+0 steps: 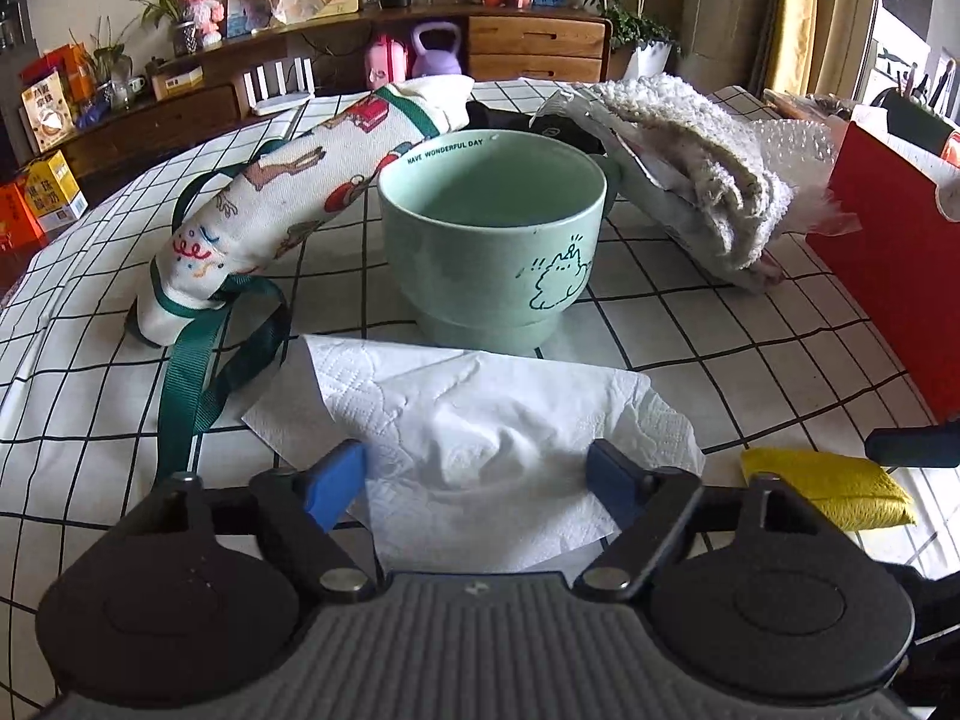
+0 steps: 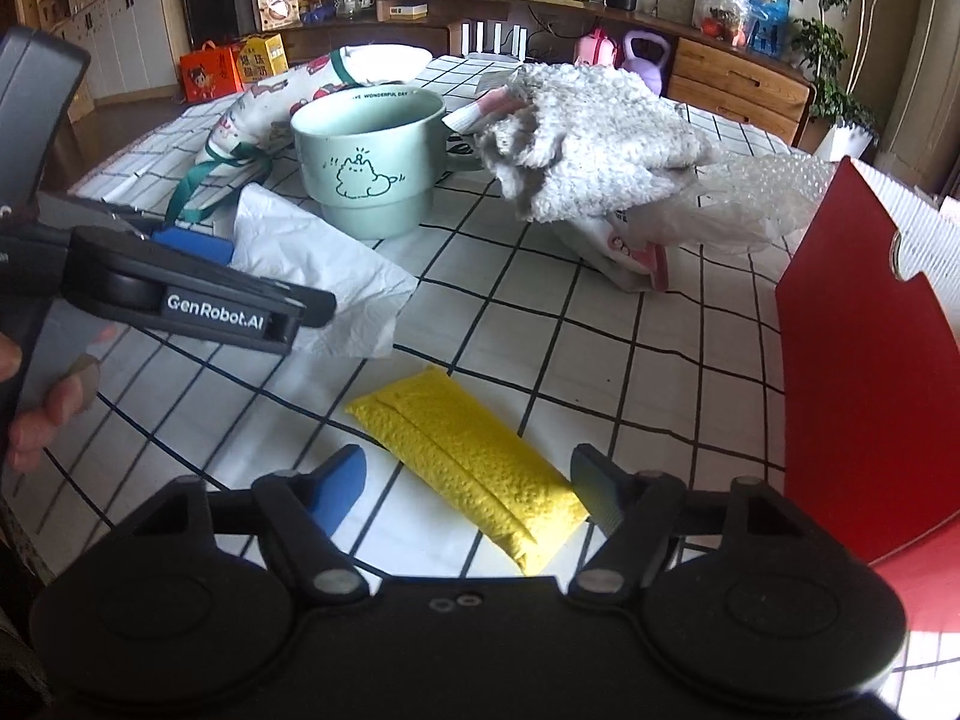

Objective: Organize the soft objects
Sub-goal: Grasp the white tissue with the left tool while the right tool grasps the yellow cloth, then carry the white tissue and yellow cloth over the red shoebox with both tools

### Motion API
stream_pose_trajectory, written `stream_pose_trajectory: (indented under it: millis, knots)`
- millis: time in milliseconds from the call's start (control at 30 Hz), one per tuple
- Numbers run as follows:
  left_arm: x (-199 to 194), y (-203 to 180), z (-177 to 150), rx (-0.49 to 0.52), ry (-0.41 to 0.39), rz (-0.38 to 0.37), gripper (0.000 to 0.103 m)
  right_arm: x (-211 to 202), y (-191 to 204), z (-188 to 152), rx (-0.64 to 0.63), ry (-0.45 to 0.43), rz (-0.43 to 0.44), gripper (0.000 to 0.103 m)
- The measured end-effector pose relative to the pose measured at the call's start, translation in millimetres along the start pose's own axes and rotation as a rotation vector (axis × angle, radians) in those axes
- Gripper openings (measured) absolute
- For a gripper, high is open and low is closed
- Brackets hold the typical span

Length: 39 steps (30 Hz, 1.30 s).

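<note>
My left tool [image 1: 477,483] straddles the crumpled white paper tissue [image 1: 480,420], spread; right tool [image 2: 468,495] spread around the yellow textured pouch [image 2: 468,468]; I should pinch centrally.

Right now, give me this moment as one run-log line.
left tool: open over paper towel | right tool: open over yellow sponge | nothing grasped

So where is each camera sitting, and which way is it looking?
Left wrist: rides on the left gripper, low over the table, looking forward at the tissue and mug; its own open blue fingers show.
Right wrist: rides on the right gripper, looking down and forward at the yellow pouch; its open fingers, the left gripper and a bit of hand show.
Both see the mug, tissue, pouch, fluffy towel and red box.
</note>
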<state>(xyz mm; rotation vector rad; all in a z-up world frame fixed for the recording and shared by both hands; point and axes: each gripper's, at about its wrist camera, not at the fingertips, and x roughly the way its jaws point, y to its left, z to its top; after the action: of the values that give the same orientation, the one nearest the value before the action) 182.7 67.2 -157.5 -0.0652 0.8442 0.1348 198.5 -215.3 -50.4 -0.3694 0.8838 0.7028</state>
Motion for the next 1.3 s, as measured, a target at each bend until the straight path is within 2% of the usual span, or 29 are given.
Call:
stream_pose_trajectory:
  millis: [33, 100, 167, 233, 300, 367, 600, 833, 1300]
  knots:
    - [-1, -1, 1, 0.003, -0.004, -0.002, 0.067, 0, 1, 0, -0.009, 0.0, -0.015, 0.064]
    - [-2, -3, 2, 0.015, -0.012, -0.004, 0.044, 0, 1, 0, -0.016, 0.001, -0.043, 0.057]
    - [-3, -5, 2, 0.016, -0.011, -0.01, 0.034, -1, 0, 0, -0.008, 0.001, -0.047, 0.051]
    - [-4, -5, 2, 0.013, -0.01, -0.012, 0.031, -1, -1, 0, -0.001, 0.002, -0.058, 0.044]
    - [-5, -4, 2, 0.004, -0.011, -0.023, 0.018, -3, -4, 0, 0.013, 0.002, -0.058, 0.033]
    - [-6, -2, 2, -0.004, -0.011, -0.032, 0.017, -5, -8, 0, 0.039, 0.001, -0.046, 0.027]
    - [-21, 3, 1, -0.035, -0.03, -0.071, 0.013, -20, -15, -3, 0.14, -0.032, -0.002, 0.018]
    - [-45, 7, 0, -0.068, -0.052, -0.109, 0.013, -47, -14, -8, 0.213, -0.103, 0.013, 0.015]
    - [-103, -9, 7, -0.086, -0.125, -0.212, 0.013, -114, -15, -14, 0.268, -0.25, 0.006, 0.013]
